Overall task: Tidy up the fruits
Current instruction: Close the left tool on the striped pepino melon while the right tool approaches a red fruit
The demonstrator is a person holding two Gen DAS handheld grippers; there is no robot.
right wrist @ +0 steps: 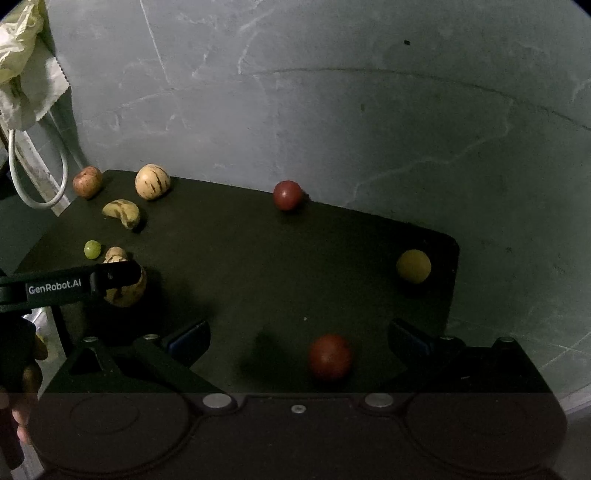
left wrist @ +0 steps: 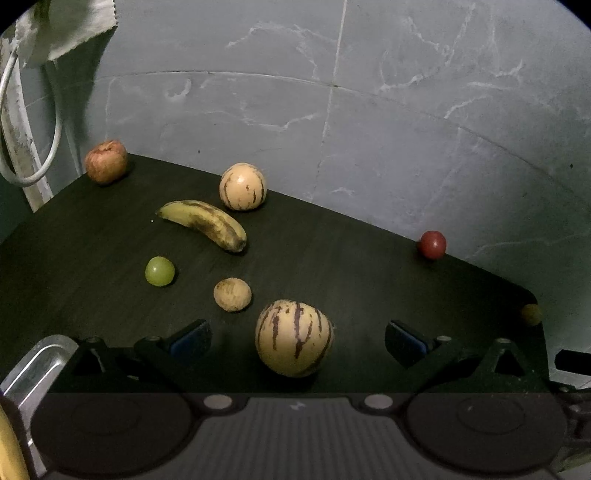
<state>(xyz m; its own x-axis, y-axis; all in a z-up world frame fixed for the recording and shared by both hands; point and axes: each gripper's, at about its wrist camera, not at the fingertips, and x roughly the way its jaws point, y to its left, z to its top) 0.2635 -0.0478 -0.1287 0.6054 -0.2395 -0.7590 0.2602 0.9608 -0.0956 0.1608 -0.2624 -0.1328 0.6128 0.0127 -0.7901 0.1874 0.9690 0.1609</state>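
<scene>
My left gripper (left wrist: 295, 341) is open around a large cream melon with purple stripes (left wrist: 294, 338), which rests on the dark table (left wrist: 332, 258). Beyond it lie a small tan fruit (left wrist: 232, 294), a green grape (left wrist: 159, 271), a spotted banana (left wrist: 207, 224), a second striped melon (left wrist: 242, 187), a reddish apple (left wrist: 106, 161) and a red plum (left wrist: 432, 244). My right gripper (right wrist: 299, 341) is open, with a dark red plum (right wrist: 330, 356) on the table between its fingers. Another red plum (right wrist: 287, 195) and a yellow fruit (right wrist: 413, 266) sit farther off. The left gripper's finger (right wrist: 114, 275) partly covers the striped melon (right wrist: 127, 291).
A grey marbled wall (left wrist: 369, 110) rises right behind the table. White cloth (left wrist: 70, 29) and a white cable loop (left wrist: 33, 147) hang at the far left. A metal bar (left wrist: 40, 362) shows at the lower left. The table's right corner (right wrist: 452, 240) drops off by the yellow fruit.
</scene>
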